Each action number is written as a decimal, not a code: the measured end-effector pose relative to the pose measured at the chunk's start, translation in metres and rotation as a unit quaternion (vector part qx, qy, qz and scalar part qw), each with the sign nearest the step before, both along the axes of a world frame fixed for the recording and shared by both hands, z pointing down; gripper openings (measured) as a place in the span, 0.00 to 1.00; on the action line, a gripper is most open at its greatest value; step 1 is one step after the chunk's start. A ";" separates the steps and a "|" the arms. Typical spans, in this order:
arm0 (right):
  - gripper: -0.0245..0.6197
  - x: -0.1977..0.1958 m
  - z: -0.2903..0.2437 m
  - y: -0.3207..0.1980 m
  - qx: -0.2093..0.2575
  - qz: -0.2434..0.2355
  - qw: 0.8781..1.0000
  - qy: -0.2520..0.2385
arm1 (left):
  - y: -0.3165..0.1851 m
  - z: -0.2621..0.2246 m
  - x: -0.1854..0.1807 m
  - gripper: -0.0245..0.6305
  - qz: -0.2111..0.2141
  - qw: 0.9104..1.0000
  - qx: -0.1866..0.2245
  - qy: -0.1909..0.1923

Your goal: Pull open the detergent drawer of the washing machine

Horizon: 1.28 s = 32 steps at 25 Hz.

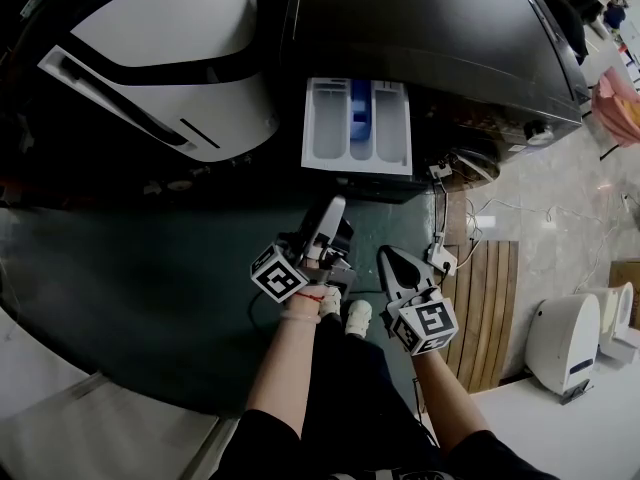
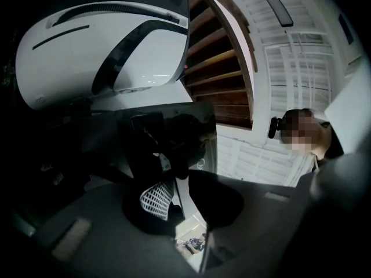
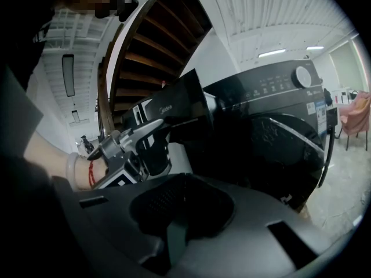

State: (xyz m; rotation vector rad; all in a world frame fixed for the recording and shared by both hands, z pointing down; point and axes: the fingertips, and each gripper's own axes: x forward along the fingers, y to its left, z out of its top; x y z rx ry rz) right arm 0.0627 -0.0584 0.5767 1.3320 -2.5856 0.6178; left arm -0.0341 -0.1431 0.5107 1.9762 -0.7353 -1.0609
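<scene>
White rounded appliance with black stripe [image 1: 170, 58] far left, left tool [image 1: 332, 213] on bare outstretched forearm, jaws together, empty, white plastic detergent drawer [image 1: 357, 128] pulled out above it, right tool [image 1: 394, 260] alongside, jaws closed on nothing, both clear of the drawer, black front-loading washing machine [image 1: 430, 28] behind.

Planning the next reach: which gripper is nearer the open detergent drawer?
Left. In the head view the left gripper sits just below the detergent drawer, not touching it; the right gripper is lower and further right.

Far end of the washing machine [image 1: 430, 28] beyond the upper edge; control-panel print [image 3: 272, 88] illegibly small.
</scene>
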 end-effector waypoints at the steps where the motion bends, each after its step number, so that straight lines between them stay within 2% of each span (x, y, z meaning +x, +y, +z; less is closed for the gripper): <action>1: 0.06 0.000 0.000 0.000 0.000 0.000 1.000 0.000 | 0.000 0.000 0.000 0.15 0.000 1.000 0.002 0.001; 8: 0.06 0.002 0.004 0.001 -0.003 0.000 1.000 0.000 | 0.006 0.009 -0.001 0.15 0.005 1.000 0.002 0.017; 11: 0.06 0.002 0.006 0.002 -0.003 -0.001 1.000 0.000 | 0.013 0.023 -0.004 0.14 0.000 1.000 -0.014 0.009; 14: 0.06 0.002 0.007 0.003 -0.004 -0.001 1.000 0.000 | 0.020 0.033 -0.007 0.10 -0.006 1.000 -0.025 -0.008; 19: 0.06 -0.001 0.003 0.000 0.002 -0.007 1.000 0.003 | 0.022 0.038 -0.009 0.05 -0.008 0.997 -0.029 -0.066; 25: 0.06 -0.003 -0.012 -0.004 0.018 -0.007 1.000 -0.002 | 0.025 0.031 -0.019 0.05 -0.023 0.988 -0.033 -0.149; 28: 0.06 -0.004 -0.022 -0.007 0.029 -0.017 0.999 0.005 | 0.025 0.029 -0.027 0.05 -0.041 0.980 -0.039 -0.193; 32: 0.06 -0.003 -0.034 -0.011 0.045 -0.026 0.998 0.018 | 0.029 0.022 -0.033 0.05 -0.049 0.964 -0.034 -0.261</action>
